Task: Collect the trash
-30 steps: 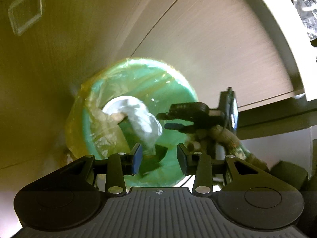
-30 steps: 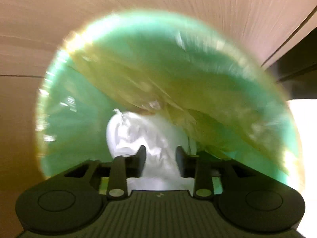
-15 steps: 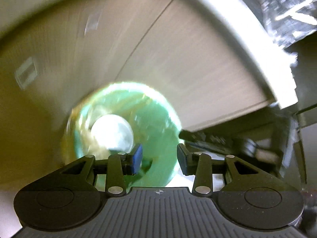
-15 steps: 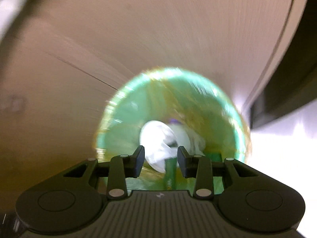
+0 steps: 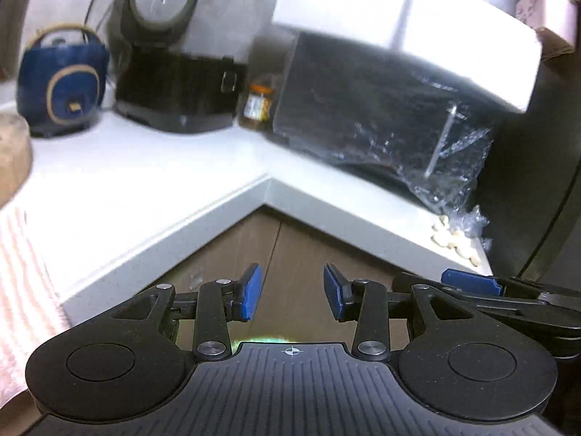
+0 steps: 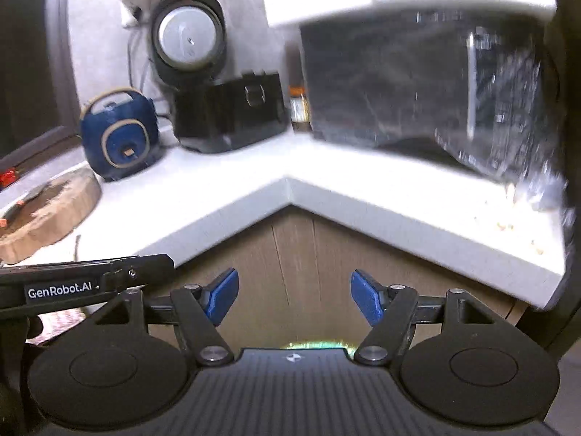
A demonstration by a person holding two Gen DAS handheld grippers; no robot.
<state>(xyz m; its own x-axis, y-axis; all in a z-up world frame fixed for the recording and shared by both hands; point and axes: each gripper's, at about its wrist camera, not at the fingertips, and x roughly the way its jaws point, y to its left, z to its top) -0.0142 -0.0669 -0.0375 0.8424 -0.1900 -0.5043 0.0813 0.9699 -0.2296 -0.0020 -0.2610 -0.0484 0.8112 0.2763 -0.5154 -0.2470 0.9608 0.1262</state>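
Below your two claws, near edge: a sliver of green trash bag point(image 6: 315, 345), mostly hidden. Your left claw point(image 5: 293, 292) and right claw point(image 6: 294, 296): both open, holding nothing. Far on the white worktop point(image 5: 145, 181): blue cooker point(image 5: 60, 83), black appliance point(image 6: 232, 116), jar point(image 5: 258, 103).

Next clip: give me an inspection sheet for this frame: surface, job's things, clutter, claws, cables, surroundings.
Surface: white L-shaped countertop, brown cabinet doors below its inner corner.
Job's things: only a green sliver of the bin shows; small pale bits lie on the counter at right.
Clutter: blue cooker, black appliance, jar, plastic-wrapped black box, wooden board.
Claws: left claw open, empty; right claw open, empty.
Cables: cords behind the appliances.
Surroundings: grey wall.
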